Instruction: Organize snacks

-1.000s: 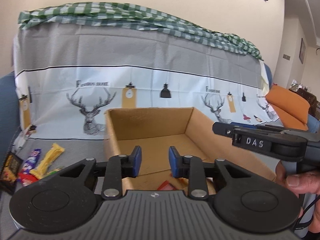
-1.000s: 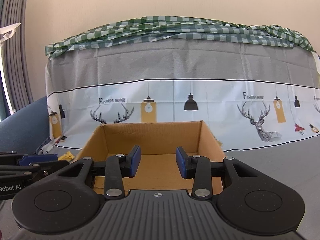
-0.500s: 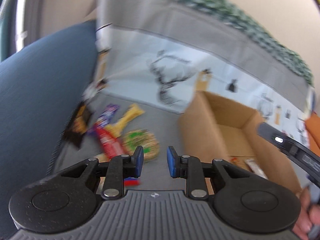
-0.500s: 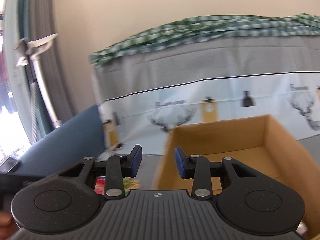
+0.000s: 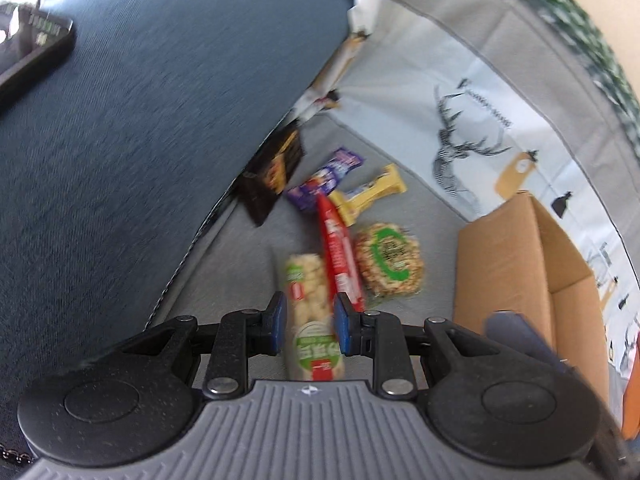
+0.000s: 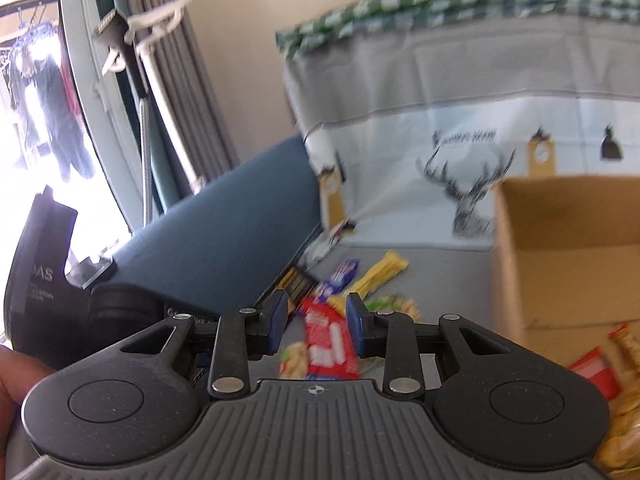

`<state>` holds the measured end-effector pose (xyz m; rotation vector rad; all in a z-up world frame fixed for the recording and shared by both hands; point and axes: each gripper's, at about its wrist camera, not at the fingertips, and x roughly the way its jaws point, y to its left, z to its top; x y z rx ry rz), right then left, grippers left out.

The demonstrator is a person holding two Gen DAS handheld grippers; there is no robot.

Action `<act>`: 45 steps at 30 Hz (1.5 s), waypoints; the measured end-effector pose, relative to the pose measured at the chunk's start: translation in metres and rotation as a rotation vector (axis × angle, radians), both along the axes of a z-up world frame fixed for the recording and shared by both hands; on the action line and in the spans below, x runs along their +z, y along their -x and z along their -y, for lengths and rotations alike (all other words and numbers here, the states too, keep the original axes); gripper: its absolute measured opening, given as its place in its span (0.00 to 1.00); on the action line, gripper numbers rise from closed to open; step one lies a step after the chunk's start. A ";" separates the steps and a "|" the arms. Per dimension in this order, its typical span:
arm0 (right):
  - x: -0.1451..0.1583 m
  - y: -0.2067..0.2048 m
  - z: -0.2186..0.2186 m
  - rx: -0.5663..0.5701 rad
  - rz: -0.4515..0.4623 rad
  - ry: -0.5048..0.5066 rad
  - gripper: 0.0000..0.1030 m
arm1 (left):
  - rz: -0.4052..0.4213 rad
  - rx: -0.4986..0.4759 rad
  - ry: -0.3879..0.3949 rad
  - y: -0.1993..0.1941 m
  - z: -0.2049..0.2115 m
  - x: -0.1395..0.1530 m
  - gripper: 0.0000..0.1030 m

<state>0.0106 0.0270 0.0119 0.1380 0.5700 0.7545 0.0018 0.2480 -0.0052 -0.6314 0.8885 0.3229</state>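
Both cameras have been swung away from the cardboard box (image 5: 508,272) and down toward the loose snacks since a second ago, when the box filled the middle of each view.

From the left wrist view, the left gripper (image 5: 307,326) is seen with its blue pads parted narrowly on either side of a pale cracker packet (image 5: 310,320) with green labels; whether the pads touch it cannot be told through the blur. Just beyond the packet, a long red bar (image 5: 339,254) lies beside it, and a round green-labelled snack (image 5: 389,258) lies between the red bar and the box. Farther from the packet are a yellow bar (image 5: 370,194) and a purple wrapper (image 5: 326,180), with a dark packet (image 5: 272,178) leaning against the blue cushion (image 5: 140,140). A phone (image 5: 32,44) on that cushion is shown only in this view.

From the right wrist view, the right gripper (image 6: 317,326) is seen parted and holding nothing, hovering above the red bar (image 6: 326,340), with the cracker packet (image 6: 294,358) just beside it. Only this view looks into the box (image 6: 560,248): a red packet (image 6: 596,372) and an orange-wrapped stick (image 6: 626,346) lie on its floor. The person's left hand (image 6: 16,376) on the other tool, a curtain (image 6: 180,80) and a window are also shown only here.

The snacks all rest on grey cloth (image 5: 240,264) outside the box, beside its near wall.
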 end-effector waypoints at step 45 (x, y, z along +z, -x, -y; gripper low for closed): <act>-0.054 0.002 -0.041 0.146 -0.022 0.359 0.00 | -0.073 0.099 0.113 0.003 -0.015 -0.025 0.26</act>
